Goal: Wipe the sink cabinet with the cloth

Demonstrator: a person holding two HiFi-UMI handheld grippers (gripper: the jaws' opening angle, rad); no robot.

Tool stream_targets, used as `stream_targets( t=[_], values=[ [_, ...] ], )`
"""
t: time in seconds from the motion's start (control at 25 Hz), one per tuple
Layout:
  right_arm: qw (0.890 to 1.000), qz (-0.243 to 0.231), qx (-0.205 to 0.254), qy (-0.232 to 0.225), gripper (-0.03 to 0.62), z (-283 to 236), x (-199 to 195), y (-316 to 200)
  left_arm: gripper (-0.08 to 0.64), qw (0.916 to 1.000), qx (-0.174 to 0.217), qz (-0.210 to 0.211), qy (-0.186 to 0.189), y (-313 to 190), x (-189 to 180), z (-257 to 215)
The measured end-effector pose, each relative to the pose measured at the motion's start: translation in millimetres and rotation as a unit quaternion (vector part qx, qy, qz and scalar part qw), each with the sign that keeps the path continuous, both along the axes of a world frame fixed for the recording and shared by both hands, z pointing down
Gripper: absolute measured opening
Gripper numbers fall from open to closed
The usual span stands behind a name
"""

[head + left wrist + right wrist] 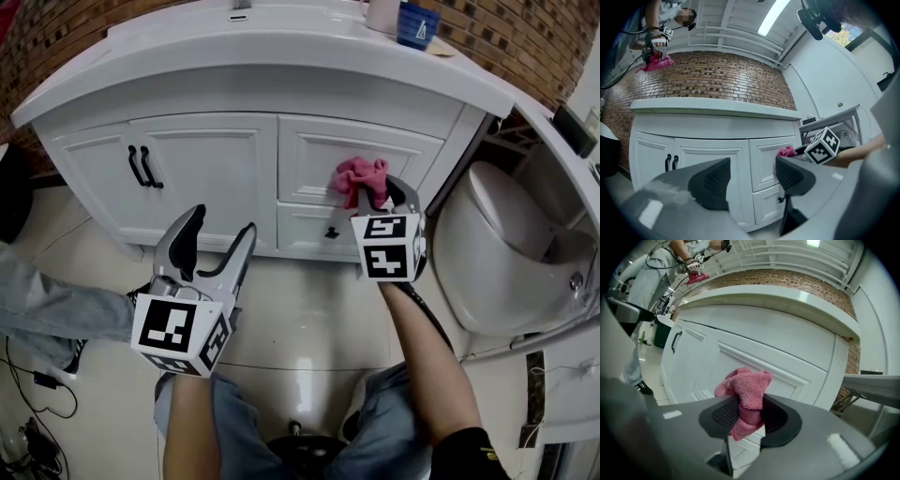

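Observation:
The white sink cabinet [234, 159] stands in front of me with two doors and two drawers. A bunched pink cloth [363, 178] is pressed against the upper drawer front [319, 155], and my right gripper [375, 199] is shut on it. In the right gripper view the pink cloth [746, 394] sits squeezed between the jaws of the right gripper [749, 416], close to the white drawer panel [787, 366]. My left gripper [217, 236] hangs open and empty in front of the cabinet doors; the left gripper [751, 177] faces the door [712, 164] with nothing between its jaws.
A white toilet [506, 253] stands close to the right of the cabinet. On the countertop [281, 42] stand a blue cup [416, 23] and a white container [382, 14]. Black door handles [142, 167] sit on the left doors. Cables lie on the tiled floor [37, 375] at the left.

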State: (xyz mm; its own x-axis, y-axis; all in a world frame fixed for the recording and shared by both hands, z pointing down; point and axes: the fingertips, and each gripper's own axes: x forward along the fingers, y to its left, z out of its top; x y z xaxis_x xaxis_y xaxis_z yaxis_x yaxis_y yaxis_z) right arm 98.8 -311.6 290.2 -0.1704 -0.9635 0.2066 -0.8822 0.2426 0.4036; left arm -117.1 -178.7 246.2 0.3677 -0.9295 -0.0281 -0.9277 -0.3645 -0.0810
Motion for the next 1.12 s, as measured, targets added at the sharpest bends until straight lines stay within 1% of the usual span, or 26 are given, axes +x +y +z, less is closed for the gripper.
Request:
stream_targets(
  t=[0.08, 0.16, 0.32, 0.44, 0.52, 0.6, 0.64, 0.68, 0.8, 0.88, 1.04, 1.12],
  values=[
    [1.000, 0.023, -0.007, -0.001, 0.127, 4, 25, -4, 0.305, 1.0000, 0.001, 0.000, 0.001, 0, 0, -1],
    [0.998, 0.055, -0.015, -0.009, 0.127, 7, 56, -8, 0.305, 1.0000, 0.001, -0.001, 0.004, 0, 0, -1],
    [0.989, 0.135, -0.029, -0.047, 0.127, 12, 127, -10, 0.305, 1.0000, 0.002, 0.003, 0.004, -2, 3, 0],
    [0.983, 0.158, -0.047, -0.078, 0.127, 23, 151, -9, 0.305, 1.0000, 0.002, 0.008, 0.005, -3, 9, 0],
    [0.982, 0.153, -0.056, -0.094, 0.127, 30, 151, -9, 0.305, 0.9999, 0.001, 0.013, 0.003, -4, 15, 1],
    [0.981, 0.133, -0.068, -0.123, 0.127, 40, 135, -9, 0.305, 0.9999, -0.001, 0.017, 0.001, -6, 19, 2],
    [0.980, 0.120, -0.076, -0.137, 0.127, 47, 121, -8, 0.305, 0.9999, -0.001, 0.017, 0.000, -6, 21, 3],
    [0.981, 0.105, -0.081, -0.140, 0.127, 53, 102, -7, 0.305, 0.9999, -0.001, 0.017, 0.000, -6, 21, 2],
    [0.991, 0.045, -0.065, -0.107, 0.127, 57, 27, -4, 0.305, 0.9999, 0.000, 0.011, -0.002, -6, 19, 3],
    [0.993, 0.006, -0.055, -0.106, 0.127, 58, -25, -1, 0.305, 1.0000, -0.001, 0.007, -0.007, -5, 15, 4],
    [0.988, -0.077, -0.058, -0.124, 0.127, 59, -123, 6, 0.305, 1.0000, -0.001, -0.010, -0.003, 1, 2, 2],
    [0.985, -0.096, -0.059, -0.131, 0.127, 58, -150, 1, 0.305, 0.9998, -0.001, -0.019, -0.004, 4, -8, 0]
  ],
)
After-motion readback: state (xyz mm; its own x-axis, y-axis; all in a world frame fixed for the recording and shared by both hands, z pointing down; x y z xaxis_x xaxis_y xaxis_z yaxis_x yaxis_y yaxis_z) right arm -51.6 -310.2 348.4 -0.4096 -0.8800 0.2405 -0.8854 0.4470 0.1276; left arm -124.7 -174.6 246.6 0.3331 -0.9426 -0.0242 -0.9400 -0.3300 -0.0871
